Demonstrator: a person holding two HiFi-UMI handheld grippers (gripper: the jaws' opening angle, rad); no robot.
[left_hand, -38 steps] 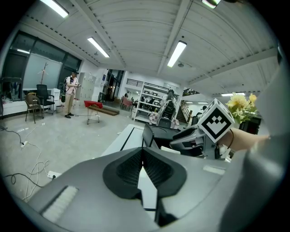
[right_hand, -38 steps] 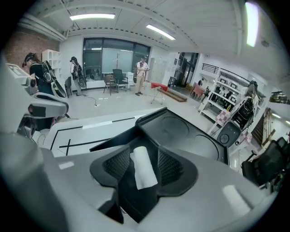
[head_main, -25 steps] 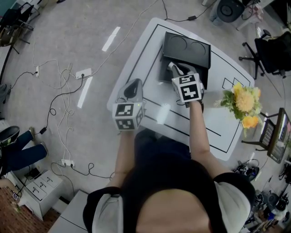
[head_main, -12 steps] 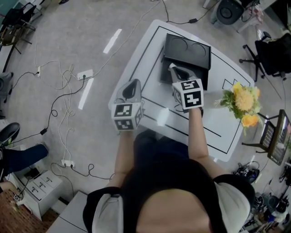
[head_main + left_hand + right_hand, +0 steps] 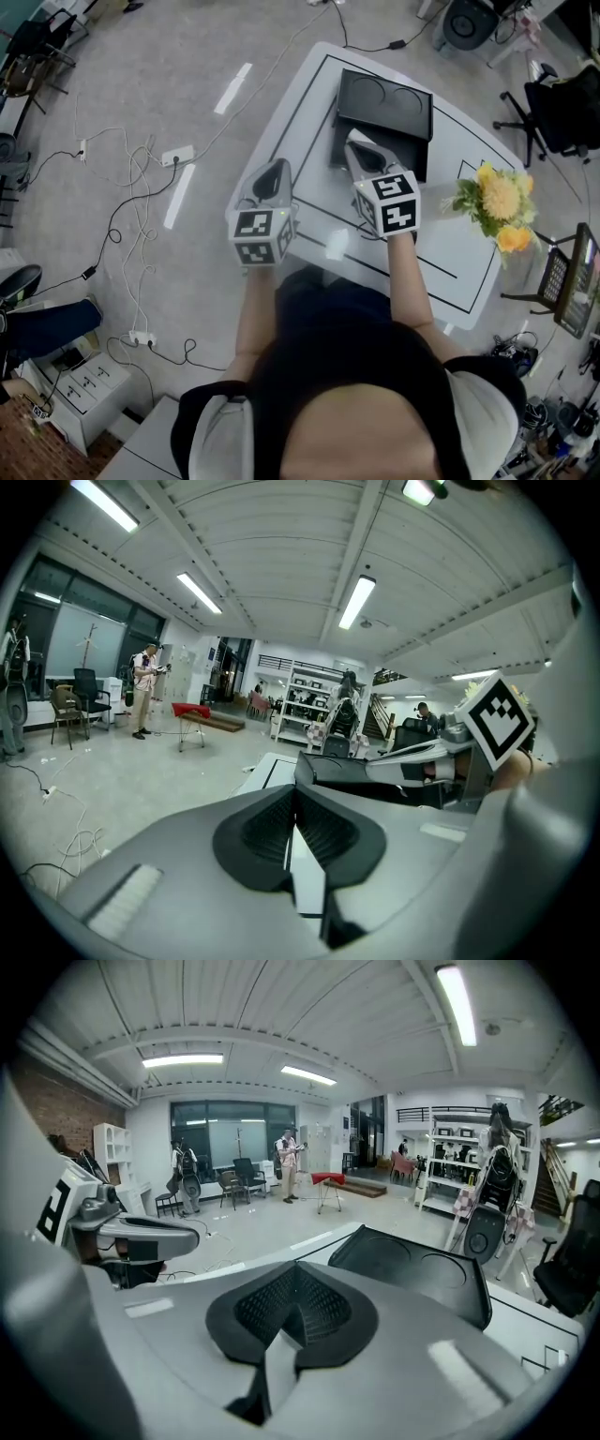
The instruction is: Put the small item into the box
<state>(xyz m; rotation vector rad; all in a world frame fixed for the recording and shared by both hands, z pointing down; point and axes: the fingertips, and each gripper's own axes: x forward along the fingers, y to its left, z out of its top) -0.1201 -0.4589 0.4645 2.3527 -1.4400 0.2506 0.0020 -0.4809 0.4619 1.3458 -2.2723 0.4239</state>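
We hold both grippers over the white table [image 5: 305,117]. Our right gripper [image 5: 356,142] hangs just in front of the black box [image 5: 384,98], whose lid stands open; its jaws are pressed together with nothing between them. Our left gripper [image 5: 273,178] hovers near the table's left edge, jaws likewise closed and empty. We cannot make out the small item in any view.

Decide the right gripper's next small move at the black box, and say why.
Probably ease the right gripper toward the raised lid to tip it shut: its jaws are closed with nothing visible between them, and the black box stands open. Its contents aren't visible.
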